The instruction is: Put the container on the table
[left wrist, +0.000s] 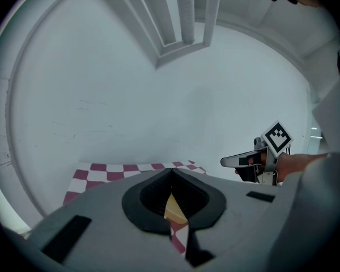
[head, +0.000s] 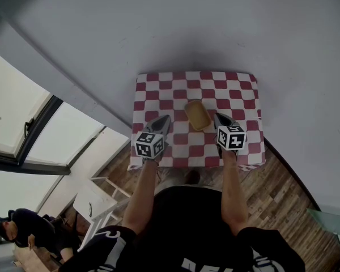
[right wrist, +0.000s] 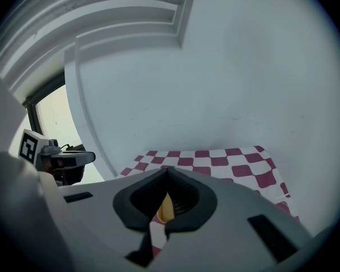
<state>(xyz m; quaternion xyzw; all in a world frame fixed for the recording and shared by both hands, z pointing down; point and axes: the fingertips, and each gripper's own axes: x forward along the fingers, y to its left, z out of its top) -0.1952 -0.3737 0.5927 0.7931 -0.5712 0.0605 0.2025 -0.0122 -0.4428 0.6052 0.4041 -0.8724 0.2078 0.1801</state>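
Note:
A tan, open rectangular container (head: 197, 115) rests on the red-and-white checked table (head: 158, 84), near its middle. My left gripper (head: 164, 119) hovers just left of it, jaws shut with nothing between them. My right gripper (head: 218, 117) hovers just right of it, also shut and empty. In the left gripper view the jaws of the left gripper (left wrist: 171, 171) meet at the tip, and a sliver of the container (left wrist: 173, 208) shows below them. The right gripper view shows the right gripper (right wrist: 167, 169) shut the same way, with the container (right wrist: 165, 208) behind it.
The small table stands against a plain white wall (head: 215, 27) on a wooden floor (head: 283, 208). A white frame stool (head: 96, 200) is at the lower left, beside a large window (head: 22, 129). A person (head: 17, 222) crouches in the bottom left corner.

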